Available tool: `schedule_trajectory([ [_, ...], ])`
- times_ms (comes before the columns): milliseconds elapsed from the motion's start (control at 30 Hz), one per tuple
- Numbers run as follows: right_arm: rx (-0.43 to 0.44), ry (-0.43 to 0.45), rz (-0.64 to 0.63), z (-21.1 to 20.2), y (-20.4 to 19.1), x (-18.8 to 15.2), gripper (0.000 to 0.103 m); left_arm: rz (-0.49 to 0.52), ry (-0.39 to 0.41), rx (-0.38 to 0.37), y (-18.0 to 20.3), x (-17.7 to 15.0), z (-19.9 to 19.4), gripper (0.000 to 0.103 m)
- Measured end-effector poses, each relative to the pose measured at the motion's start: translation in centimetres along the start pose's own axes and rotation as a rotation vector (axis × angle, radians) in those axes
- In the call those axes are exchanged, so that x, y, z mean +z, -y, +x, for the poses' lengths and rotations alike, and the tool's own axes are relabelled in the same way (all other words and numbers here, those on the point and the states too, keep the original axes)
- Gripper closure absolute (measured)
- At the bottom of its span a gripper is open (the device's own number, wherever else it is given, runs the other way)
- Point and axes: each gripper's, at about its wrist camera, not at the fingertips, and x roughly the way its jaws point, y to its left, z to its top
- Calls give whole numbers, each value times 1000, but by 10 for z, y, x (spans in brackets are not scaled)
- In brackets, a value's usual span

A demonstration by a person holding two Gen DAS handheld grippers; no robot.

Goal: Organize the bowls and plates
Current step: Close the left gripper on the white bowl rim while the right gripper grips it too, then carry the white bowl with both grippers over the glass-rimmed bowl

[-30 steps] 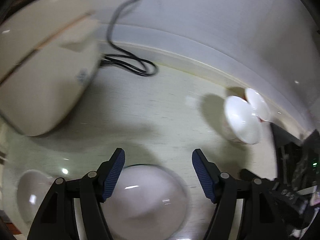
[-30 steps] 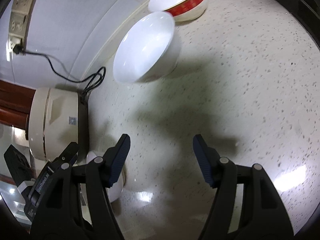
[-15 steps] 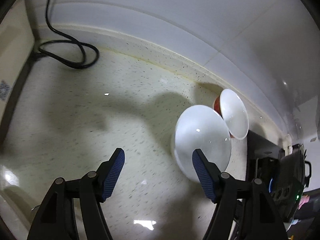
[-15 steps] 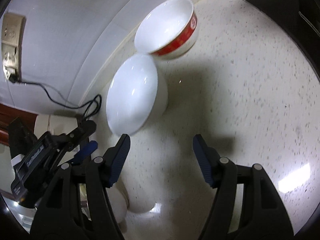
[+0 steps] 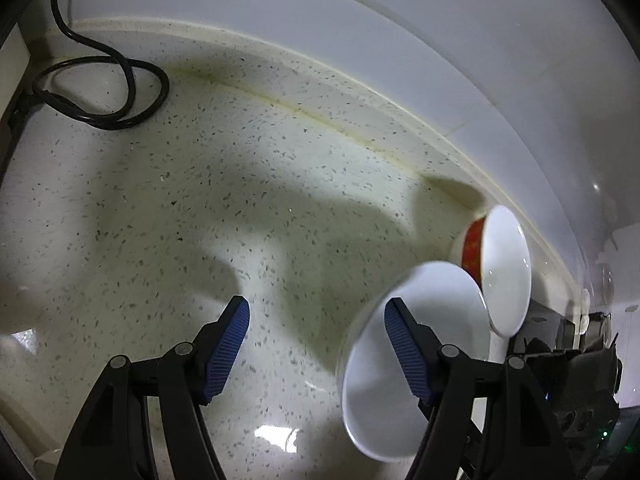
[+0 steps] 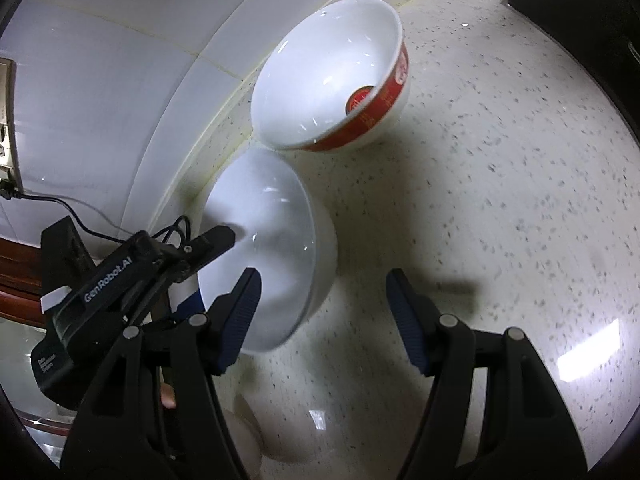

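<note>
A plain white bowl point(image 5: 416, 408) point(image 6: 280, 248) stands on the speckled counter point(image 5: 240, 200), close beside a white bowl with a red band point(image 5: 506, 272) point(image 6: 328, 72) near the wall. My left gripper point(image 5: 316, 326) is open and straddles the plain bowl's near rim. One finger point(image 6: 220, 238) is over the bowl's inside and the other is outside; neither pad presses on it. My right gripper point(image 6: 324, 310) is open and holds nothing. It hangs above the counter just right of the plain bowl.
A looped black cable point(image 5: 100, 92) lies at the back left and runs to a wall socket point(image 6: 6, 68). A black hob point(image 6: 580, 8) borders the counter beyond the bowls. More white crockery point(image 6: 248, 440) lies low under my right gripper. The tiled wall runs behind both bowls.
My left gripper swung right, away from the plates and the rice cooker, and came down onto the plain white bowl's rim. My right gripper drew closer to both bowls.
</note>
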Motion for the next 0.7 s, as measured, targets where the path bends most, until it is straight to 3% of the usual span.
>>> schedule_trajectory([
  [133,-9,-2,-5,8,-3,4,35,9,-9,-6,3,1,8,32],
  [200,-10,6,-13,12,-6,7,40,18,5,-15,4,0,9,33],
  [233,-12,10,-24,12,-7,7,49,21,14,-23,4,0,9,38],
  [267,-20,10,-41,13,-8,7,59,30,23,-47,4,-1,9,48],
  [300,-21,1,-52,15,-8,7,61,44,19,-65,5,-1,9,55],
  [367,5,-3,-47,18,-7,5,77,59,4,-87,9,-3,12,74],
  [433,-8,12,-69,17,-11,3,80,67,-6,-111,12,-6,13,82],
  [700,-17,-1,-47,11,-5,-10,81,127,11,-98,27,-28,5,83],
])
